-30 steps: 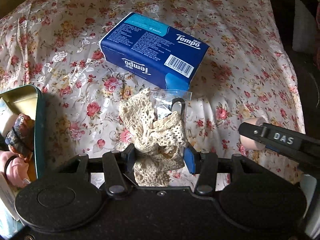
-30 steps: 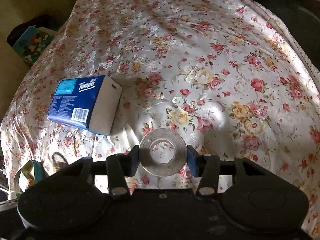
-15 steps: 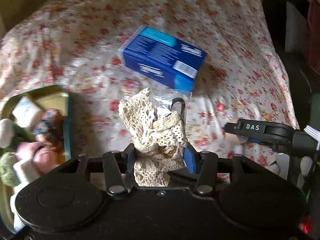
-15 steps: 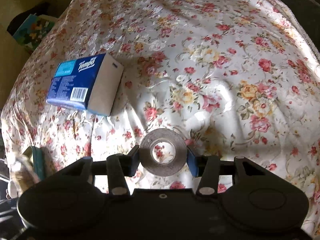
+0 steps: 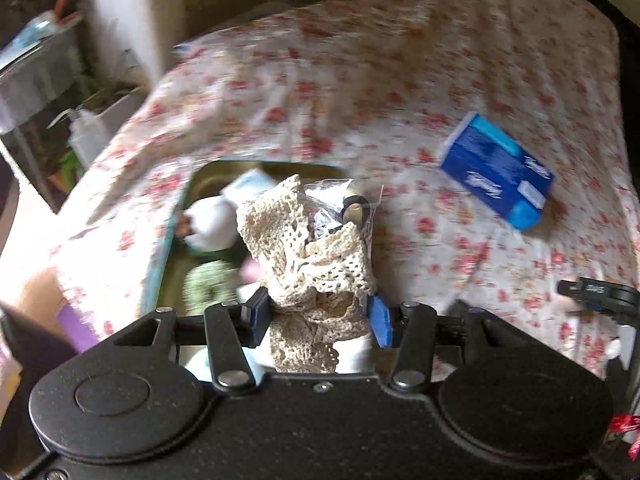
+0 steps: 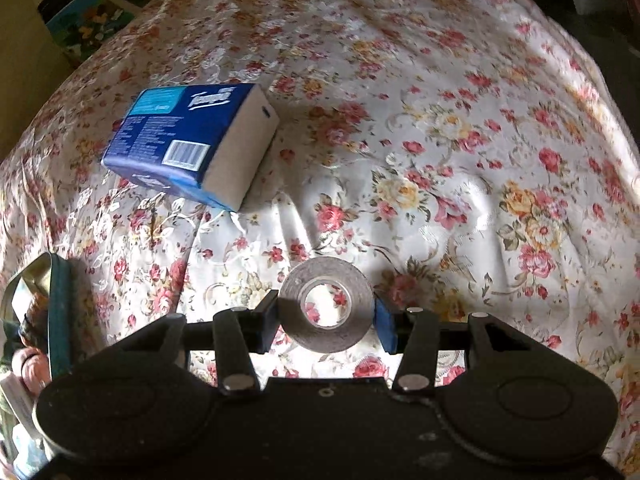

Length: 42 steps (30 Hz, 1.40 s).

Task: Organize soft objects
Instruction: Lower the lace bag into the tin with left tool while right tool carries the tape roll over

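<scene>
My left gripper [image 5: 318, 314] is shut on a bundle of cream lace [image 5: 308, 256] with a clear plastic bag behind it, held above an open teal tin [image 5: 168, 240] that holds several soft items. My right gripper [image 6: 326, 322] is shut on a grey roll of tape [image 6: 328, 304], held just above the floral cloth [image 6: 440, 160]. A blue Tempo tissue pack [image 6: 188, 140] lies on the cloth to the far left of the tape; it also shows at the right in the left wrist view [image 5: 496, 170].
The tin's edge [image 6: 60, 312] shows at the left of the right wrist view. Left of the table stand a plastic bottle [image 5: 86, 136], plants and a cardboard box [image 5: 36, 300]. The right gripper's tip [image 5: 600, 294] shows at right.
My left gripper has swung left with the lace, from beside the tissue pack to above the tin. My right gripper, still holding the tape, has shifted slightly nearer the tissue pack.
</scene>
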### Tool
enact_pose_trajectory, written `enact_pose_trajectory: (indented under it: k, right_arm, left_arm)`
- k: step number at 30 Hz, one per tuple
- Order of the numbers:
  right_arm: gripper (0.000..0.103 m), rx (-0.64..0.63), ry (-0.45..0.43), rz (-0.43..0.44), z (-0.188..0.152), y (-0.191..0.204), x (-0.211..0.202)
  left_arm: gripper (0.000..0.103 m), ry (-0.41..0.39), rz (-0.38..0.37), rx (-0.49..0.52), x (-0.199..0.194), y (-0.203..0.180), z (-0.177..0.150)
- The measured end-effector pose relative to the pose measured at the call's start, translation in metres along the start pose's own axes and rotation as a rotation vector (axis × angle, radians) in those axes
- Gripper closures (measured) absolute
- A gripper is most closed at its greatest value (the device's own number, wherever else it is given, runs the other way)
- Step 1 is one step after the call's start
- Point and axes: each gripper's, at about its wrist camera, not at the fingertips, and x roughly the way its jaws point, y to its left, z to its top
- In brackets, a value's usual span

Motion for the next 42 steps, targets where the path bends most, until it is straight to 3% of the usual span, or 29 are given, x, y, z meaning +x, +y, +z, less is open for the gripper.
enact_pose_trajectory:
  k: [7,12,17,23,31,37,39,40,42]
  right_arm:
    - [0.055,-0.094,-0.068,-0.03,-0.007,0.023,-0.015]
    - [0.055,-0.169,-0.133,-0.008,-0.015,0.044,-0.036]
    - [0.055,-0.25,-0.18,0.021,-0.025,0.073,-0.053]
    - [0.055,-0.314,-0.124,0.118,-0.036,0.126,-0.064]
    - [0.055,-0.392,-0.031,0.241,-0.024,0.24,-0.059]
    - [0.055,-0.416,-0.003,0.272,-0.012,0.308,-0.044]
    - [0.05,-0.411,-0.015,0.273,-0.007,0.321,-0.039]
    - [0.041,-0.411,-0.028,0.273,-0.005,0.325,-0.038]
    - [0.04,-0.419,-0.053,0.26,-0.005,0.33,-0.04]
  left_arm:
    - [0.052,0.07,0.008,-0.074,0.008,0.045,-0.013]
    - [0.048,0.072,0.047,-0.069,0.014,0.063,-0.022]
    - [0.042,0.07,0.037,-0.074,0.016,0.073,-0.024]
    - [0.039,0.039,-0.025,-0.171,-0.001,0.084,-0.016]
    - [0.034,0.008,-0.009,-0.192,-0.011,0.081,-0.009]
    - [0.033,-0.03,0.009,-0.203,-0.019,0.084,-0.006]
    - [0.033,-0.035,0.004,-0.207,-0.02,0.086,-0.005]
    - [0.033,-0.036,0.004,-0.207,-0.021,0.086,-0.006]
    - [0.033,-0.035,0.006,-0.2,-0.02,0.085,-0.007]
